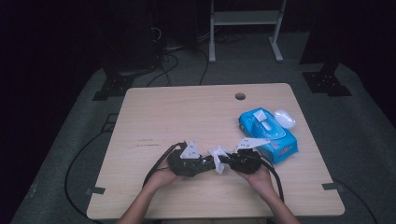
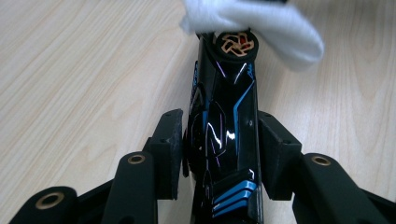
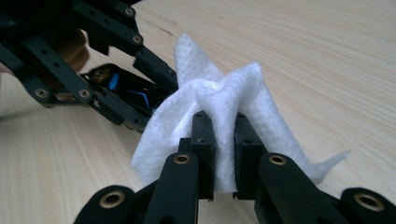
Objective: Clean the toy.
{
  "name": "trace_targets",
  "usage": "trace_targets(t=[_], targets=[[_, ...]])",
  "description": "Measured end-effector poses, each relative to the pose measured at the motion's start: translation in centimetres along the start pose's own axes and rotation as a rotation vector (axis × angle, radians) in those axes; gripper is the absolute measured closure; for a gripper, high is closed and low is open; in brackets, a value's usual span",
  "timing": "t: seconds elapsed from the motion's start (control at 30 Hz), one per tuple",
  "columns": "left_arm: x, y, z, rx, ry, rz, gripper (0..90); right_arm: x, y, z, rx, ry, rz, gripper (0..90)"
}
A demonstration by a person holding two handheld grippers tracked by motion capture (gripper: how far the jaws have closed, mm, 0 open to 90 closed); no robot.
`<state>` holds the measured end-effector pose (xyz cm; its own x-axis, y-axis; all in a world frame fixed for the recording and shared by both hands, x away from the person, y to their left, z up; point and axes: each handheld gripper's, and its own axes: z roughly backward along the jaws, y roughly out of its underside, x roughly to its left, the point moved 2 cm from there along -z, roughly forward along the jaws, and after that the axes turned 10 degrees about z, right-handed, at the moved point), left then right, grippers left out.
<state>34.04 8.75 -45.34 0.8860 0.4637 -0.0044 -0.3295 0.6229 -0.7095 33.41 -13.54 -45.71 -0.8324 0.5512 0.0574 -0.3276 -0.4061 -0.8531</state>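
Observation:
A glossy black object with blue stripes (image 2: 226,140) lies between the jaws of my left gripper (image 2: 220,119), whose pads sit against its two sides. Its far end carries a round cap with a gold emblem (image 2: 235,43). A white wipe (image 2: 275,32) is draped over that end. My right gripper (image 3: 224,119) is shut on the bunched wipe (image 3: 219,93) and holds it against the object's tip (image 3: 126,86). In the high view the left gripper (image 1: 210,163) and the right gripper (image 1: 225,161) meet tip to tip near the table's front, with the wipe (image 1: 217,154) between them.
A blue wipe pack (image 1: 271,137) lies to the right of the grippers, with a white oval item (image 1: 285,118) beside its far end. The wooden table (image 1: 177,116) has a round cable hole (image 1: 240,96) near its back edge. Cables trail from both grippers.

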Motion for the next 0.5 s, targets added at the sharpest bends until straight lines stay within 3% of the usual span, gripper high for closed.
trace_targets(t=[0.17, 0.3, 0.5], targets=[[0.1, -0.1, 0.0, 0.001, 0.010, 0.016, 56.2, -1.1, 1.0, 0.3, 0.035, 0.028, -0.037, 81.3], [0.0, -0.6, -0.4, 0.029, 0.014, 0.013, 54.5, -1.4, 0.5, 1.3, 0.006, 0.046, -0.034, 81.3], [-0.5, -1.9, -1.6, 0.083, 0.013, -0.004, 49.5, -1.5, 0.8, 2.0, 0.035, 0.055, -0.012, 81.2]])
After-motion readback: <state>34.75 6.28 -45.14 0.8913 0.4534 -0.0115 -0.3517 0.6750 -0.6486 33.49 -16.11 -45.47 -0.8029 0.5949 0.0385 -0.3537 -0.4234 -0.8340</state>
